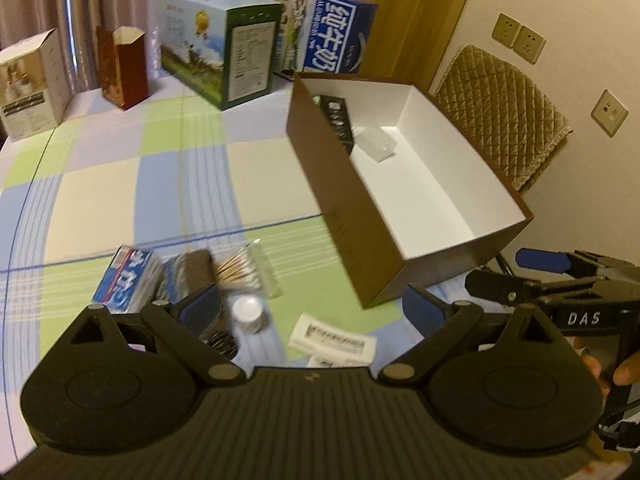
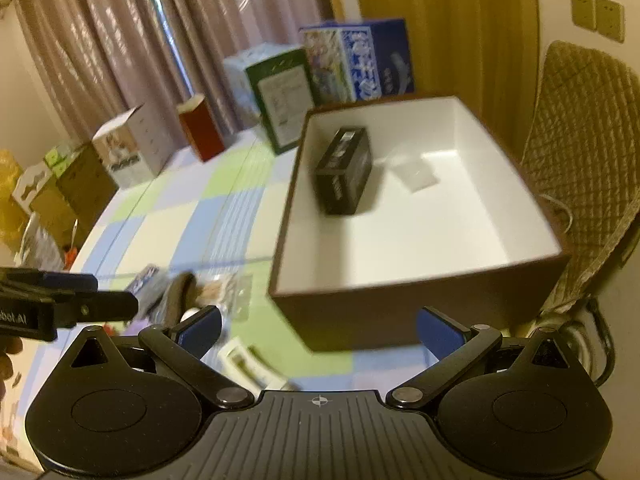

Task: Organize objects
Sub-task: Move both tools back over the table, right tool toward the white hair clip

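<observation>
We list the scene from left to right, on a table covered with a checked cloth of green, blue and cream squares (image 1: 168, 184).

Far edge: a white carton printed with a product photograph (image 1: 30, 88), a dark red open-topped paper carton (image 1: 124, 66), a green-and-white printed carton (image 1: 218, 50) and a blue-and-white milk carton with large characters (image 1: 326, 28).

Near edge: we record a loose group of small items. It holds a blue-and-white printed packet (image 1: 126, 280), a dark grey striped pouch (image 1: 188, 272) touching it, a clear bag of wooden-stemmed cotton swabs (image 1: 248, 270), a small white round-capped jar (image 1: 249, 313) and 2 flat white labelled sachets (image 1: 332, 342).

The left gripper (image 1: 312, 306) hangs above this group, its blue-padded jaws spread wide and holding nothing; the jar and sachets lie between its fingers in the left wrist view.

Right of the group stands a large brown cardboard box with a white interior (image 2: 476, 236), open at the top. Inside we count 2 things: a black rectangular printed carton (image 2: 346, 170) near the box's left wall, and a small clear plastic packet (image 2: 416, 176) just beside it on the floor of the box.

The right gripper (image 2: 320, 330) hovers at the box's near wall, jaws likewise wide apart and empty.

Past the box, a chair back in a quilted tan cover (image 1: 506, 110) stands against a cream wall with sockets (image 1: 518, 38).
</observation>
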`<state>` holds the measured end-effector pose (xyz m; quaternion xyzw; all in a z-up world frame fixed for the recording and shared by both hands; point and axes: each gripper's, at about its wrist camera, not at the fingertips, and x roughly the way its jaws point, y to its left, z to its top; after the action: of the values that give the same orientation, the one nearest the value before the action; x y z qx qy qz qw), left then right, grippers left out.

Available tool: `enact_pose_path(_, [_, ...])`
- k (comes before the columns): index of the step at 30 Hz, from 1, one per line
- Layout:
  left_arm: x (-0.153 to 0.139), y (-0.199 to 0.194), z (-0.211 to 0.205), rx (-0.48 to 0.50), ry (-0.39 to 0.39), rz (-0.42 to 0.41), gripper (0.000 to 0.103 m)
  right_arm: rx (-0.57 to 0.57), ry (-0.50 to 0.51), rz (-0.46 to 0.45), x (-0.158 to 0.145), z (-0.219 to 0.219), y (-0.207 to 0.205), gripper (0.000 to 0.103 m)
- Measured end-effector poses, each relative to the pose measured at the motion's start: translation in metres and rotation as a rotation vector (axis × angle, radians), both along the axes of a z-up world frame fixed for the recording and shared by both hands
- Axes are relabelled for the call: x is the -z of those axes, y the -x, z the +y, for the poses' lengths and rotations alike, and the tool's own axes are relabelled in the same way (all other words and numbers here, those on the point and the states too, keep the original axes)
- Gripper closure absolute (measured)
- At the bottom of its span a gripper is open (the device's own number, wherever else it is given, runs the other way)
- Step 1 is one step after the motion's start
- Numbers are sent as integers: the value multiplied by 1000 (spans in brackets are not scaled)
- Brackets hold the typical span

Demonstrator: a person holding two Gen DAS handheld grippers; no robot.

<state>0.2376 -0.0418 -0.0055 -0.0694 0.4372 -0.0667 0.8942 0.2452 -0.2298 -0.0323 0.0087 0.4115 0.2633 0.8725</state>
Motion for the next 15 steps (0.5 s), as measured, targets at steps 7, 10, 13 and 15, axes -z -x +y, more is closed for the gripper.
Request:
enact_pose_path(7, [6, 23, 27, -31, -2, 16, 8, -33, 16, 28, 14, 20, 20, 2])
enact_pose_path(10, [7, 30, 37, -45, -5, 19, 8, -46, 23, 27, 17, 28, 25, 2])
enact_pose_path(13, [9, 37, 47, -60, -7, 23, 8, -57, 28, 27, 22, 34, 29, 2])
enact_pose_path(15, [11, 41, 54, -71, -9, 29, 8, -72, 33, 25, 27, 39, 31, 2])
